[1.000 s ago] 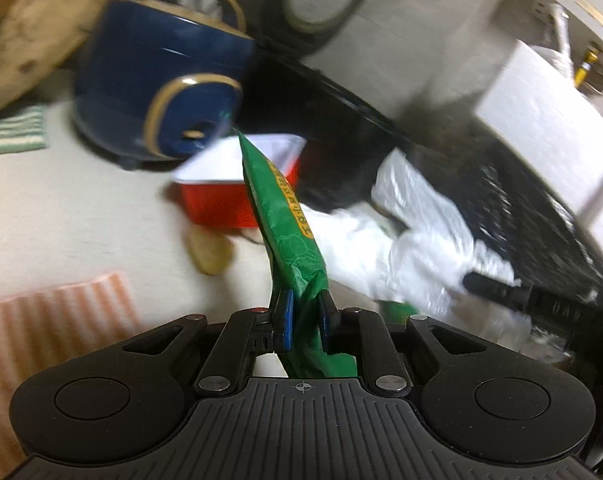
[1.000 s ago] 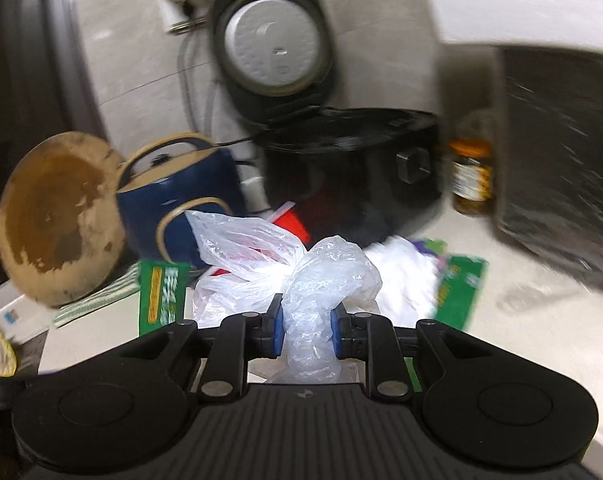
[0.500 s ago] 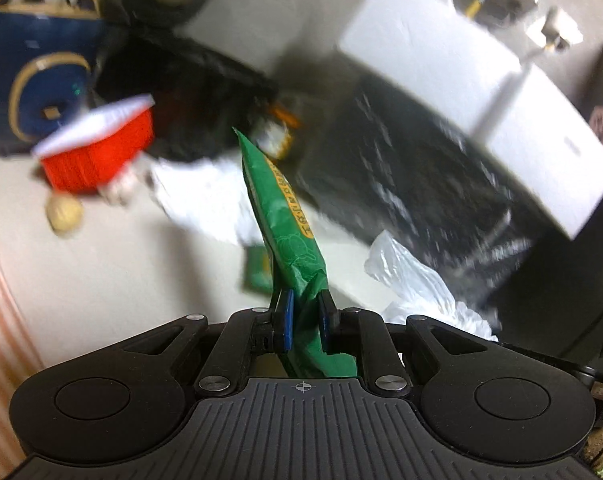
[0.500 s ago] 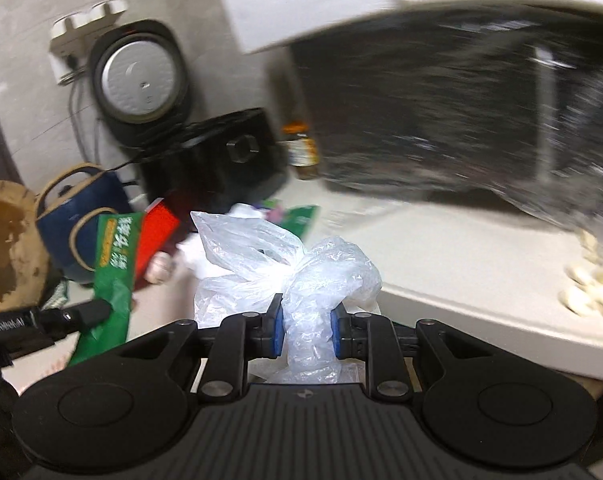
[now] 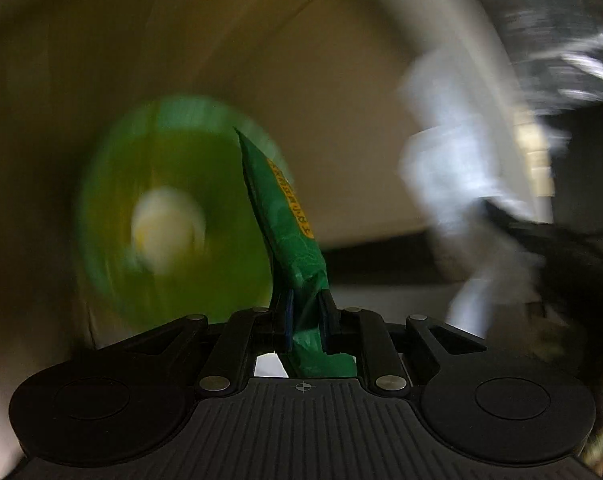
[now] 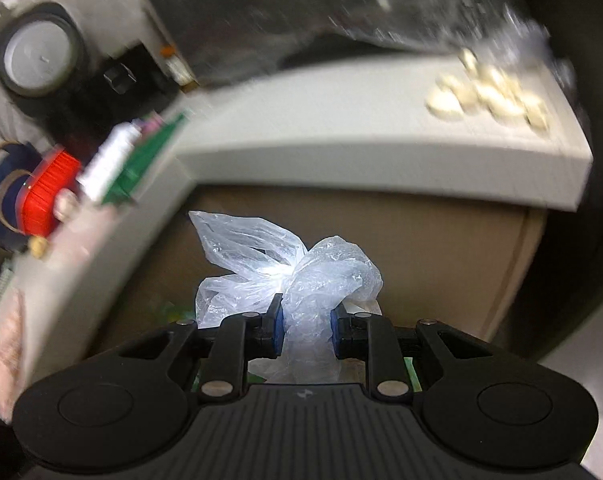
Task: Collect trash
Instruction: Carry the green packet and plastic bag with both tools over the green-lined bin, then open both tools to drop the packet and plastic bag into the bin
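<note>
The left gripper (image 5: 306,312) pinches a green wrapper (image 5: 289,224) above a blurred green bin (image 5: 169,216); the right gripper (image 6: 305,326) clamps a clear bag (image 6: 293,272) below the counter edge (image 6: 341,168). Both seem at the drop-off step; next, release over the bin, clear of the counter.

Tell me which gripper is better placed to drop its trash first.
Left, probably. The left gripper holds the green wrapper facing the green bin. The right gripper, clamping the plastic bag, faces a cabinet front under the counter.
</note>
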A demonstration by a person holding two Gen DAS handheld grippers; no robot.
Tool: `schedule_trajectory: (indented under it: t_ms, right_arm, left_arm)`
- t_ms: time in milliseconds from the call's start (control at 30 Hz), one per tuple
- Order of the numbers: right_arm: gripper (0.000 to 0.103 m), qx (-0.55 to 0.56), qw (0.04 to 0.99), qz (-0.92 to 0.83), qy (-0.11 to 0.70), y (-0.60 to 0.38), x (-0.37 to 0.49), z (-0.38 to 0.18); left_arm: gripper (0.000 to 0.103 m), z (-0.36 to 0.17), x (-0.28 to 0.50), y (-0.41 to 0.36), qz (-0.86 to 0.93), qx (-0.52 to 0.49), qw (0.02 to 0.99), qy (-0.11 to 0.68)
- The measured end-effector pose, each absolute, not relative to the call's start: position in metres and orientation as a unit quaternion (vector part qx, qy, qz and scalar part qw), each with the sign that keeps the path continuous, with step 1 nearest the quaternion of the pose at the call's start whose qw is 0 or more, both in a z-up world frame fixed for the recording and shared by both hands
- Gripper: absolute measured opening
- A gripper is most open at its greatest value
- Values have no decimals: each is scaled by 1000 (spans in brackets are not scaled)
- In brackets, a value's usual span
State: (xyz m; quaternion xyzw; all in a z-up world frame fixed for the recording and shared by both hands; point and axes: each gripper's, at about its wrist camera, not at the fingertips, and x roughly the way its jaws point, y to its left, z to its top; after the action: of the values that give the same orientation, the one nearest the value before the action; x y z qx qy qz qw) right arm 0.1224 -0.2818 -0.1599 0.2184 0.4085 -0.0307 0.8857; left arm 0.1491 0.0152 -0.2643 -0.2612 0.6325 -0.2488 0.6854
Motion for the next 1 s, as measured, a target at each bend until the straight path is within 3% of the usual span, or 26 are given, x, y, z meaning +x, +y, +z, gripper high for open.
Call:
schedule_trajectory:
  t_ms: [133,233,733,867,1000]
  right_arm:
    - [21,204,869,-43,449,-282,121,-191]
    - [21,188,858,-40,475,-275,128,-206]
    - [21,148,852,-12,502,-257,165,-219]
    - [21,144,849,-11,509,-255,170,-224]
    - [21,142,847,-16,513,-252,175,-230]
  left_arm:
    - [16,-356,163,-2,-191,-292,628,695]
    - [16,-389,171,-7,-162,-325,598,715]
    - [16,-408,202,-7,-135,-372,579,713]
    - [20,-420,203,1,-129,-433,541,710]
    - [20,-413,200,15,-114,-436,572,685]
